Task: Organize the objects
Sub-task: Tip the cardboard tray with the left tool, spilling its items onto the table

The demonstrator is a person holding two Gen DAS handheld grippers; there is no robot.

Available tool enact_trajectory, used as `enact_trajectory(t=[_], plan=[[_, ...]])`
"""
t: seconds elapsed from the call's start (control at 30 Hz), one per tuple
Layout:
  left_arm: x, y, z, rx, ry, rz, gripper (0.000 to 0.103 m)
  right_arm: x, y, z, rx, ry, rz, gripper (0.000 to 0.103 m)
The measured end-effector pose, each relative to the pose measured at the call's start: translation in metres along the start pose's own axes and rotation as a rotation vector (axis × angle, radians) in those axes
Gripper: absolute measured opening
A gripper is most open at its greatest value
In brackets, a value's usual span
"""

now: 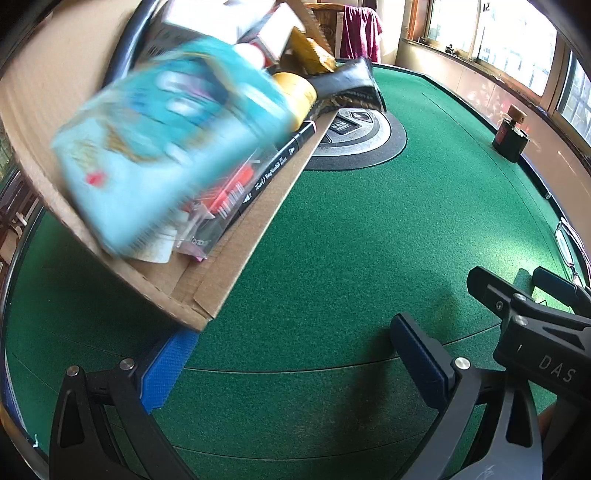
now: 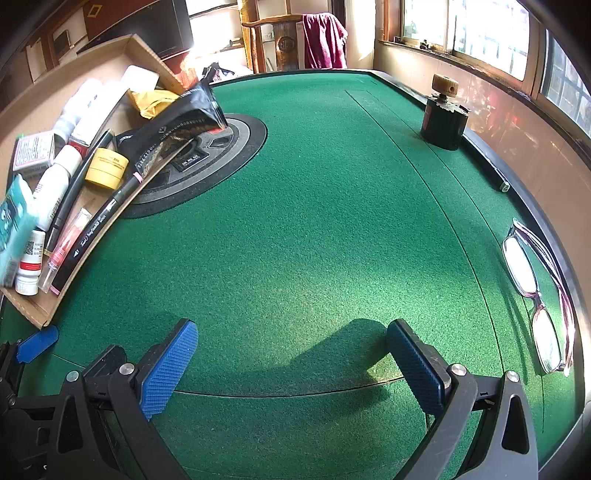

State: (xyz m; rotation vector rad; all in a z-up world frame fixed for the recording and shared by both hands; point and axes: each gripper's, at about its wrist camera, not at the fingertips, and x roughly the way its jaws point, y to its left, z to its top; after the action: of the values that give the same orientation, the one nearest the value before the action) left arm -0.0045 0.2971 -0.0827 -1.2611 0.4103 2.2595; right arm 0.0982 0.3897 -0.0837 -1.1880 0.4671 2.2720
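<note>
1. Sitting on the green felt table (image 2: pixel 314 221), one cardboard box (image 2: pixel 44 314) holds the clutter: one blurred teal packet (image 1: pixel 166 140), one yellow tape roll (image 2: pixel 106 168), two black pens (image 2: pixel 99 218).
2. Left gripper (image 1: pixel 291 365) gapes wide, empty, beside the box corner.
3. Right gripper (image 2: pixel 291 369) gapes wide, empty.
4. One pair of glasses (image 2: pixel 535 295) lies at the table's right edge.

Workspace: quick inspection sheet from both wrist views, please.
Surface: green felt table, round dark inset near the box.
Job's things: cardboard box at left holding a teal carton, yellow tape roll, black marker, white bottles; eyeglasses and dark bottle lie outside it on the felt.
Clutter: nothing seen.
Grippers: left gripper and right gripper, jaws open, empty.
Cables: nothing seen.
Surroundings: windows, red cloth on a chair.
</note>
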Motion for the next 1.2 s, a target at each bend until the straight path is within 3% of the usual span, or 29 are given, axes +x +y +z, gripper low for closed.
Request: enact_trajectory(t=[1.2], plan=[[0.001, -0.0033, 0.0027, 0.001, -0.002, -0.003, 0.103, 0.0017, 0.0009, 0.0006, -0.002, 0.001, -0.006, 0.103]])
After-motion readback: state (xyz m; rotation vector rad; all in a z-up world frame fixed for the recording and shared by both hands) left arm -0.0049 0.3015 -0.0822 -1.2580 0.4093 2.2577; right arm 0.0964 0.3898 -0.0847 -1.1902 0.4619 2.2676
